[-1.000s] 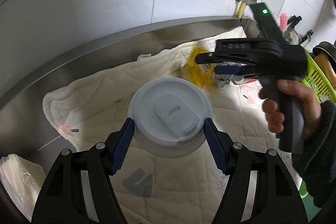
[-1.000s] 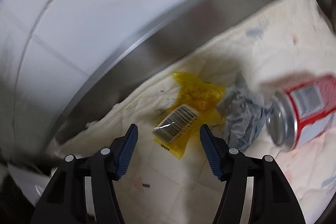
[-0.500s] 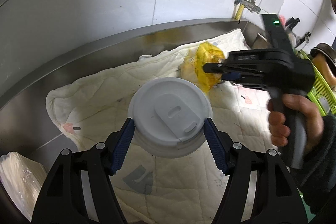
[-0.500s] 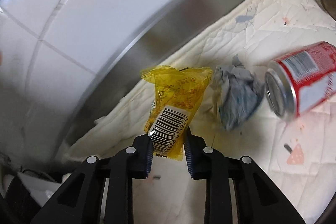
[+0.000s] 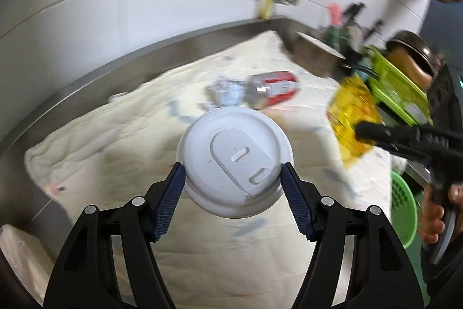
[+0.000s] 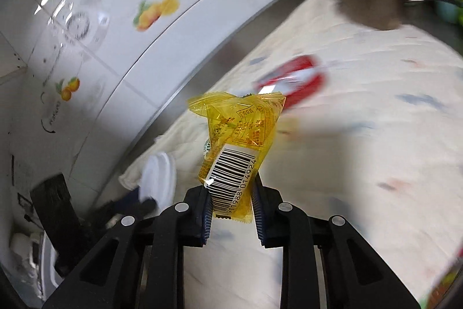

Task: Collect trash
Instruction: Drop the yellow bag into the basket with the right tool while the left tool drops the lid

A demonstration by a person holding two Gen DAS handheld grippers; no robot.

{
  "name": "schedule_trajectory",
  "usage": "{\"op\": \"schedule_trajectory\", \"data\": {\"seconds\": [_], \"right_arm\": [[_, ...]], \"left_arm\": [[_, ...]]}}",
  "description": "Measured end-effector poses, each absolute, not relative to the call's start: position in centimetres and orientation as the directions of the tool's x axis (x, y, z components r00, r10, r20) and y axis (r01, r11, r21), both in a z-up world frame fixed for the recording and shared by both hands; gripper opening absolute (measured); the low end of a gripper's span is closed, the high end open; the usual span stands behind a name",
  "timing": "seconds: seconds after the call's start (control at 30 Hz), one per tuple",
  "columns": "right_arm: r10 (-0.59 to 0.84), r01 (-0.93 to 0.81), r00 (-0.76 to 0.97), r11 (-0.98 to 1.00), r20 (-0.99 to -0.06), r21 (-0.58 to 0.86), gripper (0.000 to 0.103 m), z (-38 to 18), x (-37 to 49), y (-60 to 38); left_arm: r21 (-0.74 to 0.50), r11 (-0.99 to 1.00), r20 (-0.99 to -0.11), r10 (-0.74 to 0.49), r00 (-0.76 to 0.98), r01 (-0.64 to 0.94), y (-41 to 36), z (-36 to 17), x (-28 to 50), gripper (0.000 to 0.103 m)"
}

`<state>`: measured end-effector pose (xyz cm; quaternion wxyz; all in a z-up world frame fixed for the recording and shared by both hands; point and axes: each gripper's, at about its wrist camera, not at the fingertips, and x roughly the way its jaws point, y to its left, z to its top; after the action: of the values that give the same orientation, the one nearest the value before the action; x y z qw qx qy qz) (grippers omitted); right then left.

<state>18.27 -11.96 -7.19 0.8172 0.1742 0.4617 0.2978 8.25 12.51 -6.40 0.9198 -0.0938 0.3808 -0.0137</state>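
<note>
Your left gripper [image 5: 233, 178] has its jaws clamped on the sides of a white plastic-lidded cup [image 5: 235, 161]; the lid hides the cup's body and most of what lies under it. Behind the cup, on the cream quilted cloth [image 5: 121, 135] that covers the steel table [image 5: 86, 83], sit a crumpled grey wad [image 5: 225, 90] and a red and white drinks can [image 5: 273, 89] lying on its side, both smeared by blur. Farther right, your right gripper [image 6: 231, 210] has its jaws closed on the barcode end of a crinkled yellow transparent wrapper [image 6: 240, 141], which is held up off the cloth. A hand [image 5: 434, 217] grips its black handle at the frame edge, partly cut off. The green basket [image 5: 399, 86] and metal pot [image 5: 314, 54] beyond are too blurred to read in detail.
</note>
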Motion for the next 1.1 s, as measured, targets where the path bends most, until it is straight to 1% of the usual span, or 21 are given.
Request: {"op": "schedule_trajectory", "data": {"seconds": [0.1, 0.2, 0.33, 0.43, 0.53, 0.63, 0.7, 0.8, 0.87, 0.93, 1.0, 1.1], "right_arm": [[0.559, -0.252, 0.473, 0.827, -0.682, 0.503, 0.024, -7.5, 15.2, -17.2], [0.419, -0.155, 0.535, 0.902, -0.733, 0.403, 0.024, -8.1, 12.0, -23.0], [0.251, -0.008, 0.552, 0.955, -0.796, 0.296, 0.024, -10.2, 9.5, -30.1], [0.176, 0.089, 0.537, 0.961, -0.825, 0.262, 0.027, -11.7, 8.1, -34.1], [0.145, 0.165, 0.516, 0.95, -0.844, 0.264, 0.028, -13.4, 6.9, -37.8], [0.125, 0.212, 0.505, 0.941, -0.854, 0.263, 0.033, -14.5, 5.9, -39.9], [0.11, 0.235, 0.502, 0.937, -0.858, 0.258, 0.043, -15.2, 5.3, -40.8], [0.108, 0.261, 0.511, 0.926, -0.853, 0.274, 0.05, -15.6, 4.4, -41.8], [0.1, 0.274, 0.518, 0.921, -0.85, 0.276, 0.056, -15.4, 4.0, -42.0], [0.097, 0.283, 0.533, 0.916, -0.841, 0.285, 0.056, -14.9, 3.7, -42.2], [0.093, 0.29, 0.552, 0.91, -0.829, 0.296, 0.062, -14.3, 3.1, -42.6], [0.083, 0.299, 0.584, 0.903, -0.808, 0.309, 0.064, -13.1, 2.0, -43.2]], "left_arm": [[-0.195, 0.98, -0.687, -0.16, 0.709, 0.032, 9.5, -6.0, 8.7, 0.067], [-0.2, 0.973, -0.687, -0.222, 0.692, 0.114, 6.1, -5.8, 9.2, 0.067], [-0.193, 0.957, -0.69, -0.288, 0.664, 0.216, 1.6, -5.7, 9.5, 0.067], [-0.195, 0.937, -0.692, -0.341, 0.636, 0.289, -1.9, -5.6, 9.6, 0.067], [-0.183, 0.915, -0.701, -0.379, 0.604, 0.36, -5.4, -5.6, 9.6, 0.067], [-0.185, 0.888, -0.71, -0.417, 0.568, 0.421, -8.7, -5.6, 10.0, 0.067], [-0.173, 0.875, -0.716, -0.427, 0.552, 0.452, -10.6, -5.7, 10.1, 0.067], [-0.167, 0.848, -0.725, -0.452, 0.52, 0.504, -13.7, -6.0, 10.4, 0.067], [-0.161, 0.834, -0.731, -0.46, 0.504, 0.527, -15.3, -6.2, 10.5, 0.067], [-0.159, 0.818, -0.738, -0.47, 0.484, 0.553, -17.0, -6.5, 10.6, 0.067], [-0.157, 0.802, -0.746, -0.479, 0.463, 0.577, -18.8, -6.8, 10.8, 0.067], [-0.154, 0.788, -0.759, -0.481, 0.439, 0.596, -21.1, -7.4, 11.1, 0.067]]}}
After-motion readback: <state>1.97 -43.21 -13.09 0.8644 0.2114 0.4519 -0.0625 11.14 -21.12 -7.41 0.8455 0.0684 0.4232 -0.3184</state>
